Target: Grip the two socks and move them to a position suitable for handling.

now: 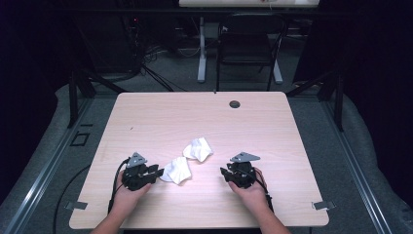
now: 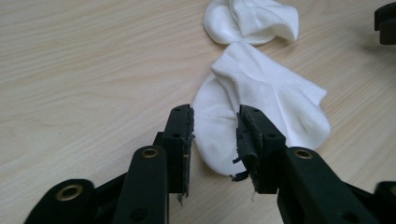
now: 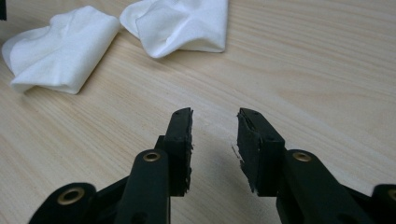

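Note:
Two white socks lie crumpled on the light wooden table [image 1: 204, 117]. The nearer sock [image 1: 178, 170] [image 2: 266, 98] [image 3: 60, 46] lies just right of my left gripper [image 1: 157, 172]. In the left gripper view, my left gripper [image 2: 215, 126] has its jaws partly apart around the sock's rounded edge, and the pads do not press on it. The second sock [image 1: 198, 149] [image 2: 252, 18] [image 3: 182, 23] lies a little farther back. My right gripper [image 1: 225, 173] [image 3: 215, 123] rests over bare wood to the right of both socks, open, with nothing between its jaws.
A round cable hole [image 1: 234, 104] sits near the table's far edge. A black chair [image 1: 248, 44] and a white desk leg [image 1: 201, 48] stand beyond the table. Bare tabletop stretches behind and to both sides of the socks.

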Demonstrator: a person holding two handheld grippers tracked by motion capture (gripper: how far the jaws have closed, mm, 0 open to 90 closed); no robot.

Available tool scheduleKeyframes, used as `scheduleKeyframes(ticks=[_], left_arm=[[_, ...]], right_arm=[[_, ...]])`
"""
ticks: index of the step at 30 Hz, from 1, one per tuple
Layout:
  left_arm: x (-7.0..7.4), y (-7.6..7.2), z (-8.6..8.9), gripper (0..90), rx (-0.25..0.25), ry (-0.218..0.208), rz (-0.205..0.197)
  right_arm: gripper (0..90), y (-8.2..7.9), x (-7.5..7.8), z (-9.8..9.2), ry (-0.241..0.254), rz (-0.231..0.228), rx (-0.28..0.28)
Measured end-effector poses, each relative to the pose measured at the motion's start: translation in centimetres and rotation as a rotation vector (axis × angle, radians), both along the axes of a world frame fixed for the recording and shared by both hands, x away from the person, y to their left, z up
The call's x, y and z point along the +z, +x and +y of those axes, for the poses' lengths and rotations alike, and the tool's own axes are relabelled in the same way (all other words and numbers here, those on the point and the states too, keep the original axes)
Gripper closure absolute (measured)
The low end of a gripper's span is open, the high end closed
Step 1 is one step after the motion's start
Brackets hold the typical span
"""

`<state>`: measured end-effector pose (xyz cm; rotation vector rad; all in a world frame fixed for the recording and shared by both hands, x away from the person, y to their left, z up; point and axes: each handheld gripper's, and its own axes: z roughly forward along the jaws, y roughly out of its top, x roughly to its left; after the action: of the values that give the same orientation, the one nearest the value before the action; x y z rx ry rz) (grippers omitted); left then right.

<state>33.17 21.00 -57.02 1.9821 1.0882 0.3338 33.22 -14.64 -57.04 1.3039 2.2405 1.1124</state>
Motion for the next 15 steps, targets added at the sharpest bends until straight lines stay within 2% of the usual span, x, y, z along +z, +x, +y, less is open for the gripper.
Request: scheduleKeyframes(ticks=[7,10,15], left_arm=[[-0.6,0.0,-1.3,67.8,-0.033,0.049,0.01],[-1.0,-0.1,-1.6,67.8,-0.037,0.058,0.021],[-1.2,0.0,-1.7,67.6,-0.042,0.048,0.024]], right_arm=[[65.1,0.0,0.0,0.0,0.007,0.003,0.01],[64.5,0.0,0.1,0.0,0.015,0.001,0.006],[63.9,0.1,0.1,0.0,0.017,0.006,0.011]])
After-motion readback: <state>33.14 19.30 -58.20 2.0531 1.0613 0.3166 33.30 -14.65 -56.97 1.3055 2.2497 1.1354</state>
